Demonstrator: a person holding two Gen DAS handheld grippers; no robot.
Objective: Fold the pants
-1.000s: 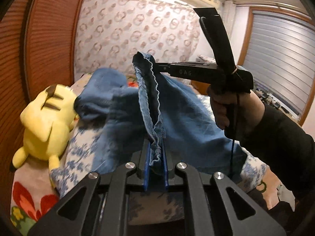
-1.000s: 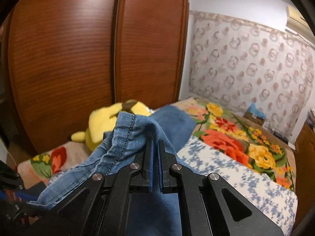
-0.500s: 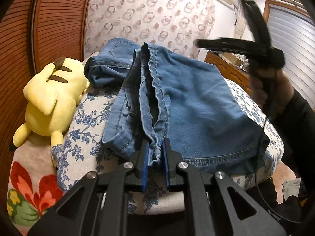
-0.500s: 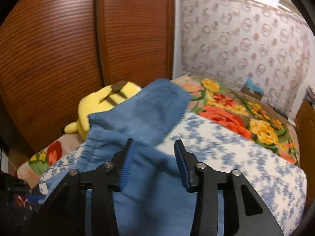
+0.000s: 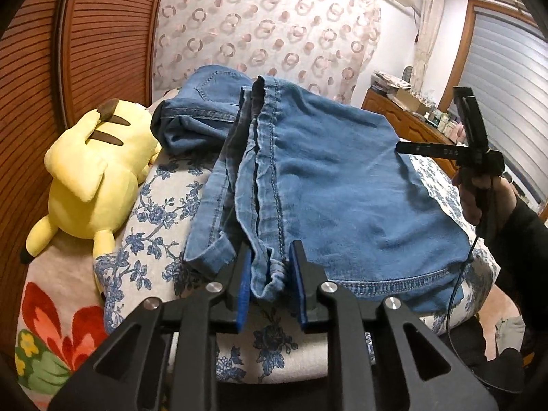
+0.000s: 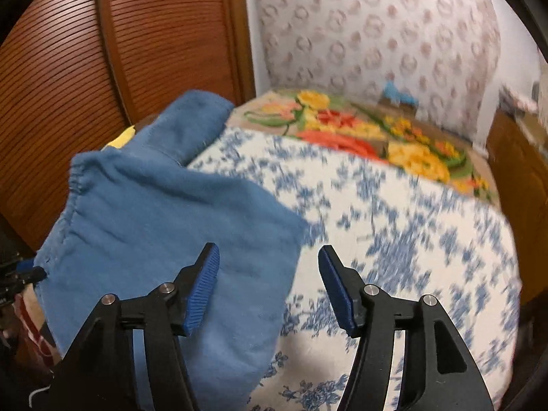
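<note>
Since a second earlier the denim jeans [image 5: 328, 185] had come down from mid-air to lie folded on the blue-flowered quilt [image 5: 154, 212] of the bed, beside a plush yellow toy [image 5: 92, 174]. Both tongs had just been opening: the right tongs [image 6: 269, 287] stood wide apart and empty, while the left tongs [image 5: 270, 286] were slightly apart with the bunched, stitched hem between the pads. Letting go fully, then smoothing the soft, rumpled seam flat, would probably keep the fold neat.

The left gripper [image 5: 270, 284] points downward, its jaws just opening slightly, the blue pads [image 5: 242, 291] loose beside bunched cloth. The right gripper [image 6: 269, 287], held in a dark-sleeved hand [image 5: 479, 198], has just been opening too; nothing sits between its wide jaws.
</note>
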